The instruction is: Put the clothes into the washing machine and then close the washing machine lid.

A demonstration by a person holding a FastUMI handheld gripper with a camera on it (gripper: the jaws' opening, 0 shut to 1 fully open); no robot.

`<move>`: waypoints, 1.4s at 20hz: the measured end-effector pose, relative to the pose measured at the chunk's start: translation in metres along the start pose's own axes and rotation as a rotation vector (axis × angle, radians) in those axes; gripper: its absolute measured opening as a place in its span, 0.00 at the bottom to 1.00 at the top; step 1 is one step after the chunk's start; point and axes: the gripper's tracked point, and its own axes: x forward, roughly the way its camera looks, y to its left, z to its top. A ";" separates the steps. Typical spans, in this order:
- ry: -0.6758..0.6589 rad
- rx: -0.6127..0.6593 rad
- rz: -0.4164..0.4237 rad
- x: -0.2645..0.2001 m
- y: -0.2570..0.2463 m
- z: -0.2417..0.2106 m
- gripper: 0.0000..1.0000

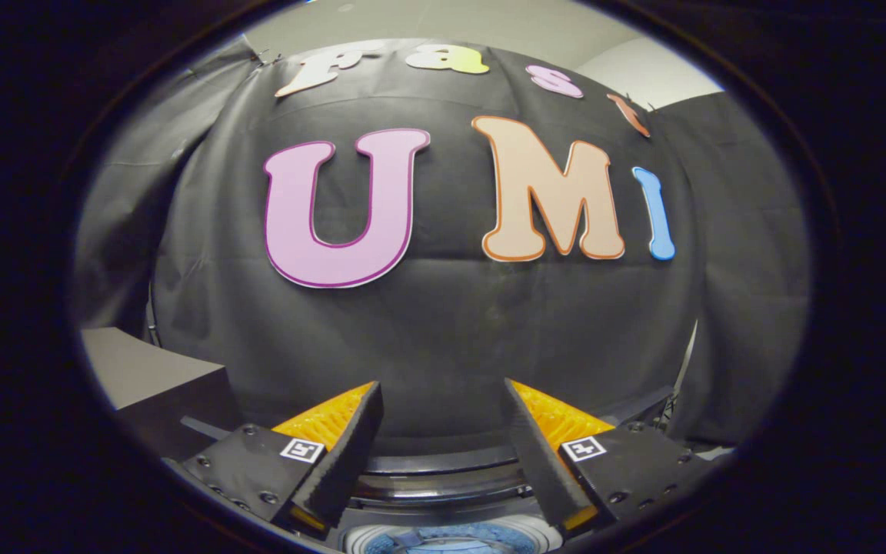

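Gripper (443, 400) released, two fingers spread apart, nothing between them, one washing machine (443, 485) rim below them at frame bottom, black cloth wall beyond

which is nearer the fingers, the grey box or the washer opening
The washer opening, just below and between the open gripper's fingers; the grey box stands off to one side, beyond them.
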 end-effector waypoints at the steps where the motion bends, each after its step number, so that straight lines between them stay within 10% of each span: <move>1: 0.000 0.000 0.002 -0.001 -0.001 -0.001 0.96; 28: 0.010 -0.008 0.052 -0.039 -0.006 -0.020 0.97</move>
